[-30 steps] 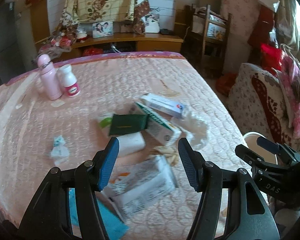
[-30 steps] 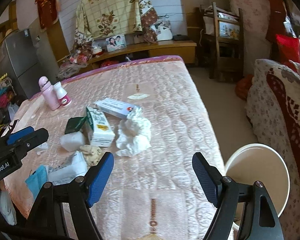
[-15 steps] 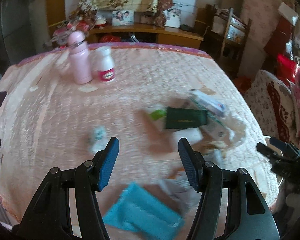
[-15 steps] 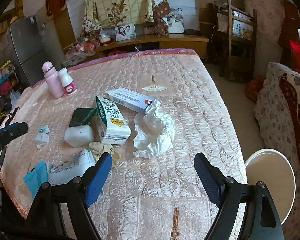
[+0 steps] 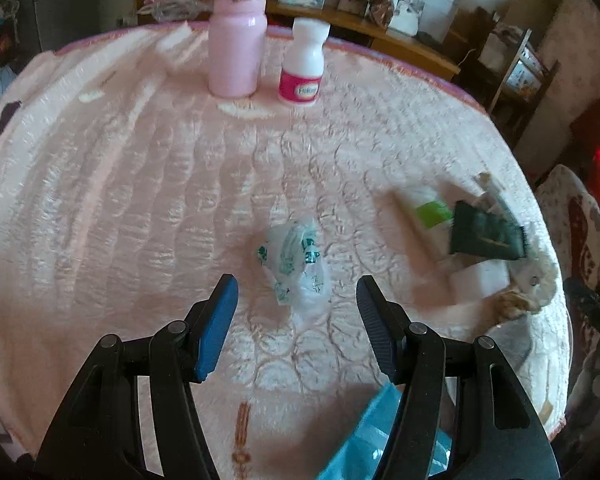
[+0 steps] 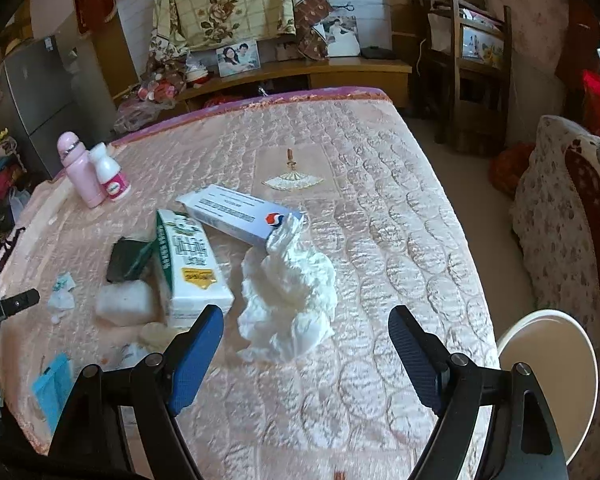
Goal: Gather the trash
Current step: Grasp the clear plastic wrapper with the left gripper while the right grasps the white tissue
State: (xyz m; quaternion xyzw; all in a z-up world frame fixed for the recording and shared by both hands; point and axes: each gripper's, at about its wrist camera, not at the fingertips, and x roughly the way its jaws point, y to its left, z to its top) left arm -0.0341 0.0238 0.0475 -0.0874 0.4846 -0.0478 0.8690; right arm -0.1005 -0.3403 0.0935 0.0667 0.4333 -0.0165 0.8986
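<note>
Left gripper newly over crumpled wrapper, bottles beyond.

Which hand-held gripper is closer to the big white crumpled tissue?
Right. The right hand-held gripper is open right before the crumpled tissue; the left hand-held gripper faces a small wrapper elsewhere.

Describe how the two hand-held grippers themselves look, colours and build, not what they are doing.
The left hand-held gripper has matte black scissor-like arms with round silver pivot screws; one finger pad is bright blue, the other looks dark and ribbed. The right hand-held gripper is built the same, one pad blue and the other dark navy and ribbed. No cables or sleeves show.
</note>
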